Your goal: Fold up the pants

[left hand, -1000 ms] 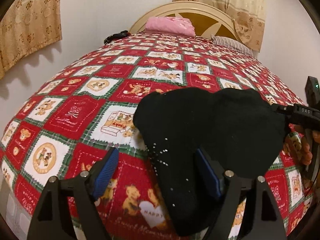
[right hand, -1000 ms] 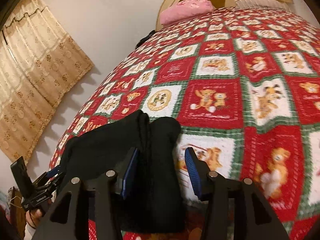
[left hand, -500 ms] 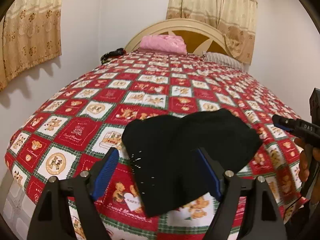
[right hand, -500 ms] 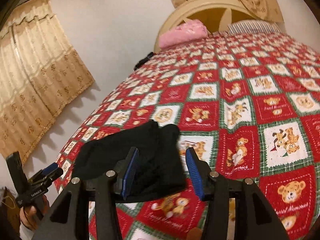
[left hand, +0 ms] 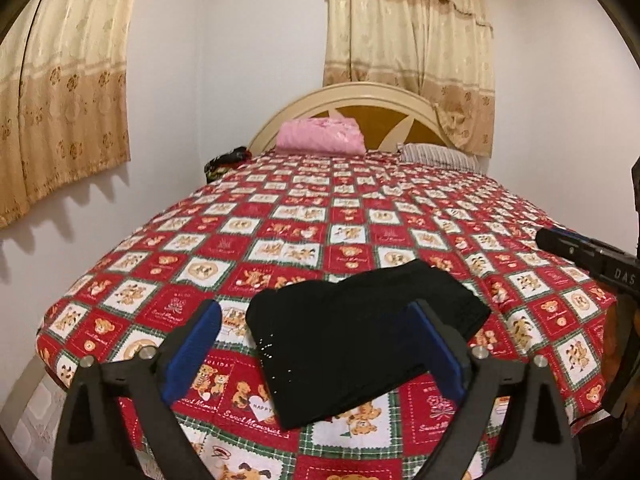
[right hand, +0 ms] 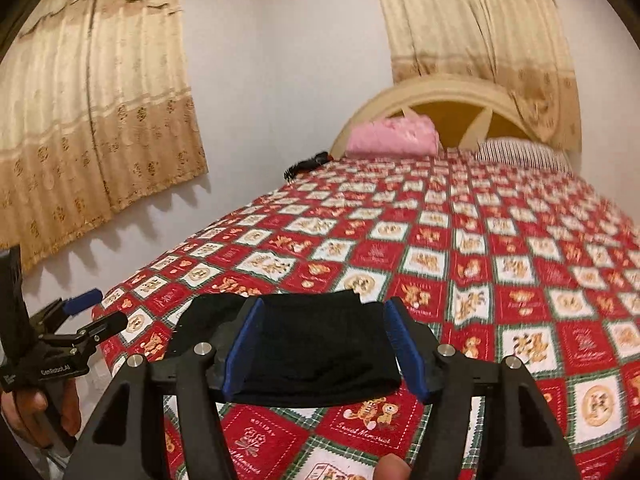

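Black folded pants [left hand: 360,336] lie on the quilt [left hand: 280,216] beyond both spread claws.

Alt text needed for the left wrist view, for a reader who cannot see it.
Folded black pants lie near the foot of a bed under a red teddy-bear quilt. The left gripper hangs open above them, holding nothing. A pink pillow rests against the headboard, curtains behind.

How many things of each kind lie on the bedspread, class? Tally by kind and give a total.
Folded black pants: 1
Pink pillow: 1
Striped pillow: 1
Dark bundle at the bed's far left edge: 1
Total: 4
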